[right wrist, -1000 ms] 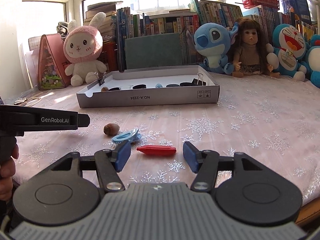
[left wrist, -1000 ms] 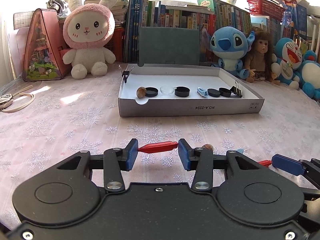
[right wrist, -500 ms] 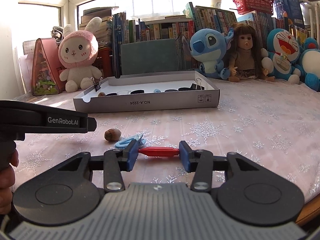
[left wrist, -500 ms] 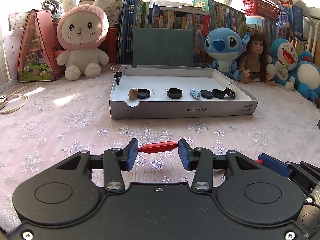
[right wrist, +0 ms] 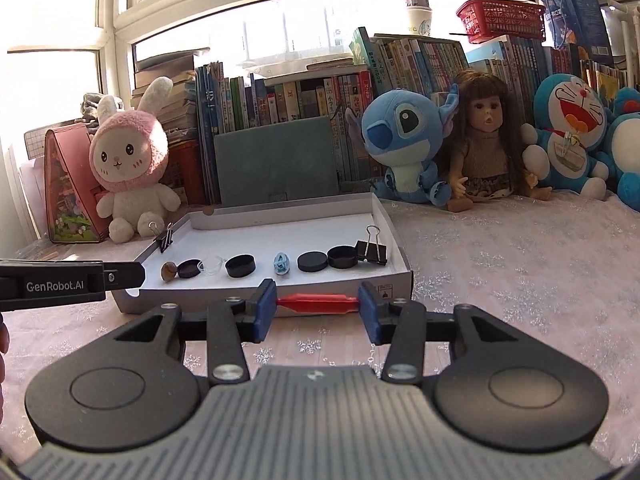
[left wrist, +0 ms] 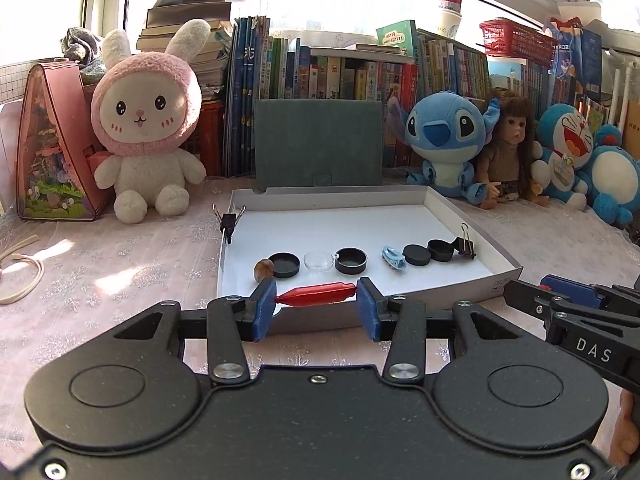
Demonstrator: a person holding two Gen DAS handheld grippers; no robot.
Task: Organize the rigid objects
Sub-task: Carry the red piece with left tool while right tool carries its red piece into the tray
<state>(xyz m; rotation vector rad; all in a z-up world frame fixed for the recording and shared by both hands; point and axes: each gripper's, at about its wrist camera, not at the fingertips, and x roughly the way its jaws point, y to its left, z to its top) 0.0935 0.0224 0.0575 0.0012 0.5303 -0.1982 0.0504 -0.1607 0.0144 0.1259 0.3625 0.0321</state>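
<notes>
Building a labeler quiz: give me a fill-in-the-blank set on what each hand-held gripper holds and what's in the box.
1. The left hand-held gripper is shut on a ____ peg.
2. The right hand-held gripper holds a peg of the same ____.
3. Binder clips sit on the box walls, ____ in all.
4. The clear dish lies between two ____ caps.

Missing words: red; color; two; black

Ahead of your grippers: sunlit window (right wrist: 280, 28), upright row of books (left wrist: 352, 80), pink snowflake-print tablecloth (right wrist: 520, 264) underneath.
</notes>
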